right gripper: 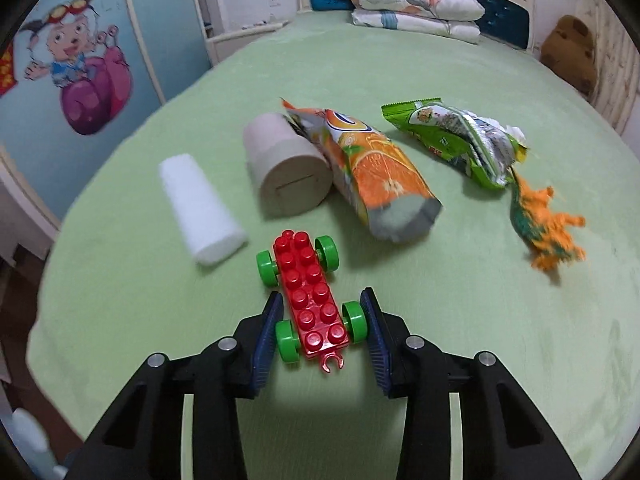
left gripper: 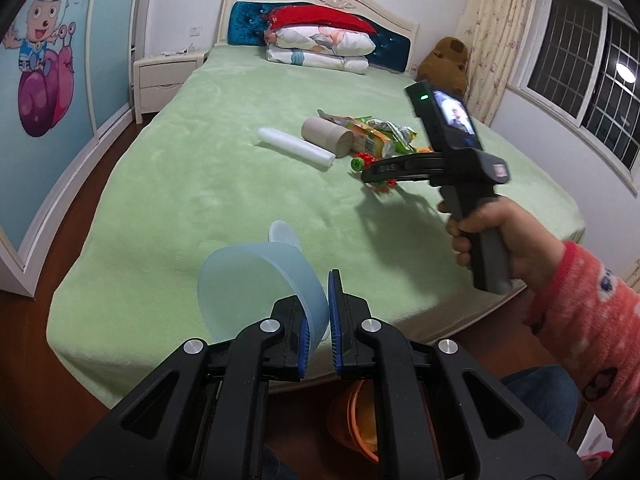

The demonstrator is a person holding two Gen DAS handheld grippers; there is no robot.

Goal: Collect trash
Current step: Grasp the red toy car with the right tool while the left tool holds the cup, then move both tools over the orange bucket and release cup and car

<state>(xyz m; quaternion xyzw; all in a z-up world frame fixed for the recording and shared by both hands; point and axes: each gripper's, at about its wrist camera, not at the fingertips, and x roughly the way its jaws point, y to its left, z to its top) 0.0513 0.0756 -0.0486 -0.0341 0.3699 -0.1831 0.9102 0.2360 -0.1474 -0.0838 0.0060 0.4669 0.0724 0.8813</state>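
Note:
My left gripper (left gripper: 320, 294) is shut on the wall of a pale blue translucent bowl (left gripper: 256, 280), held over the near end of the green bed (left gripper: 200, 184). My right gripper (right gripper: 322, 300) is lowered onto the bed. Its pads press the rear green wheels of a red toy brick car (right gripper: 308, 292). Beyond the car lie a white foam roll (right gripper: 200, 208), a beige cardboard roll (right gripper: 288, 172), an orange snack bag (right gripper: 380, 184) and a crumpled green snack bag (right gripper: 460, 140). The left wrist view shows the right gripper (left gripper: 376, 170) in a hand with a red sleeve.
An orange toy dinosaur (right gripper: 548, 232) lies right of the bags. Folded bedding (left gripper: 320, 44) is stacked at the headboard, with a brown plush bear (left gripper: 444, 64) and a nightstand (left gripper: 164, 76) at the bed's sides. An orange bucket (left gripper: 356, 420) stands on the floor below the bed's near edge.

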